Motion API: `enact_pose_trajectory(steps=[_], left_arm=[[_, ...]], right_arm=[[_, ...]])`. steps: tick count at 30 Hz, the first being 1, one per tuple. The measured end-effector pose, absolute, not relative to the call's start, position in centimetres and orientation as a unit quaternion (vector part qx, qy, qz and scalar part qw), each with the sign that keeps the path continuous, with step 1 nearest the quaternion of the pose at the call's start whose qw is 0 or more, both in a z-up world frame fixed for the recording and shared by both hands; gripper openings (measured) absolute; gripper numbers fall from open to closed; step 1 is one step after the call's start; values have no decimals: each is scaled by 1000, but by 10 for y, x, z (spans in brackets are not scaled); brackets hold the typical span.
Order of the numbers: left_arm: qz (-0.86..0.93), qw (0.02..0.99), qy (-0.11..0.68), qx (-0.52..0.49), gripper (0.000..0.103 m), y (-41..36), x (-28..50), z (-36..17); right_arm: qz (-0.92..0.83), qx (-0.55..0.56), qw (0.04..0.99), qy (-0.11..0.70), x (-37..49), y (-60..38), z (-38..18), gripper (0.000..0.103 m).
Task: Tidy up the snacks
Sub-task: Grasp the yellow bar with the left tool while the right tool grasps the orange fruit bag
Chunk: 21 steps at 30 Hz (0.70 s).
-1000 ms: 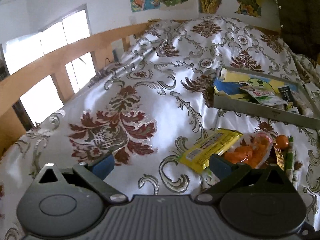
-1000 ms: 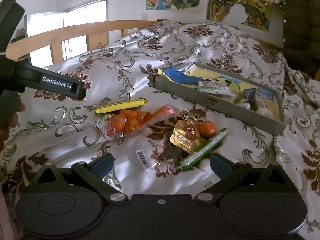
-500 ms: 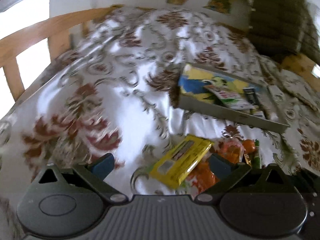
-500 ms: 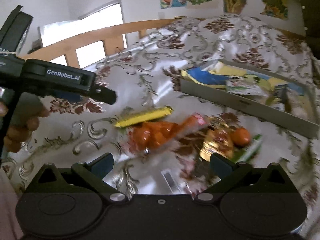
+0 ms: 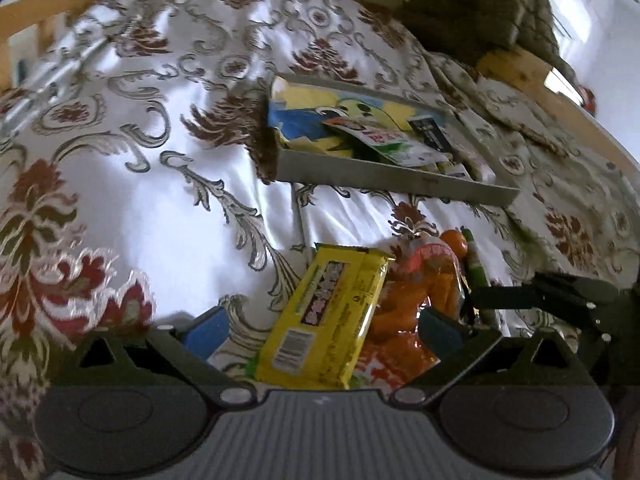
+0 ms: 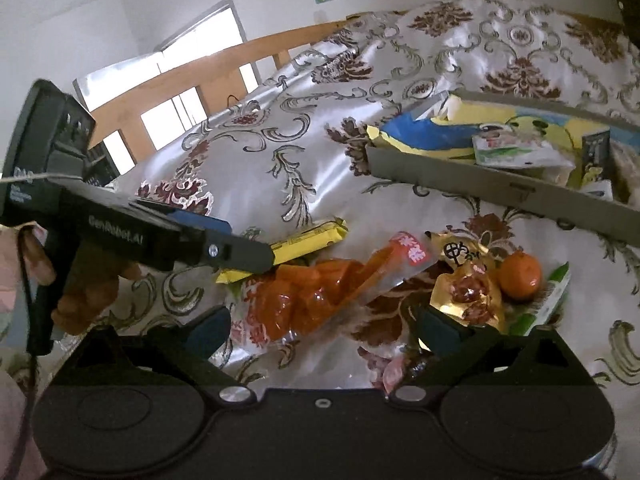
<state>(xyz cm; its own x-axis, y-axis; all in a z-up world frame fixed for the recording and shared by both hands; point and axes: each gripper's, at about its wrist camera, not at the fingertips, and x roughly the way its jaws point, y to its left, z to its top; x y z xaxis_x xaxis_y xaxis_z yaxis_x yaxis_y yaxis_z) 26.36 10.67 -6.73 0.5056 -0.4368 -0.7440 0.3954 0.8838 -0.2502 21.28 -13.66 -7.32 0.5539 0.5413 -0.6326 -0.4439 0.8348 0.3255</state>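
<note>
The yellow snack pack [image 5: 328, 320] lies on the bedspread between the blue pads of my open left gripper [image 5: 322, 328], and the pads are clear of it. Right of it lies the orange snack bag [image 5: 416, 308]. In the right wrist view that orange bag [image 6: 312, 300] lies between the jaws of my right gripper [image 6: 324, 330]. Those jaws are closing, but the pads do not press on it. My left gripper [image 6: 248, 240] hovers over the yellow pack [image 6: 304, 244]. A gold packet [image 6: 468, 284], a mandarin [image 6: 520, 274] and a green stick pack [image 6: 548, 304] lie to the right.
A grey tray [image 6: 500, 188] behind the loose snacks holds several packets on a yellow and blue sheet. A wooden bed rail [image 6: 224, 68] runs along the far left. A dark green coat [image 5: 472, 4] hangs at the back right. A hand [image 6: 80, 300] grips the left tool.
Both grippers have dropped and come closer to the loose snacks. The left one swung right onto the yellow pack. The right one came over the orange bag.
</note>
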Motion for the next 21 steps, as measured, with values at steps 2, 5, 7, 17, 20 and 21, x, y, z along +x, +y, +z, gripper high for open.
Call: enact_pose_trajectory(steps=[2, 5, 7, 17, 20, 21], left_arm=[[-251, 859, 445, -30, 103, 109, 271, -68], [-274, 842, 464, -30, 102, 108, 285, -69], [-294, 829, 475, -19, 101, 103, 293, -69], [-339, 776, 531, -4, 86, 95, 322, -77], [-344, 763, 546, -29, 81, 101, 331, -81], [-343, 760, 550, -38, 80, 103, 335, -82]], right_arm=[[283, 69, 876, 384, 216, -135, -74, 95], [284, 74, 873, 391, 219, -132, -77, 93], [288, 77, 870, 394, 220, -131, -79, 91], [303, 112, 855, 405, 229, -125, -88, 87], [304, 120, 853, 408, 232, -124, -89, 87], [304, 122, 852, 408, 233, -124, -90, 87]])
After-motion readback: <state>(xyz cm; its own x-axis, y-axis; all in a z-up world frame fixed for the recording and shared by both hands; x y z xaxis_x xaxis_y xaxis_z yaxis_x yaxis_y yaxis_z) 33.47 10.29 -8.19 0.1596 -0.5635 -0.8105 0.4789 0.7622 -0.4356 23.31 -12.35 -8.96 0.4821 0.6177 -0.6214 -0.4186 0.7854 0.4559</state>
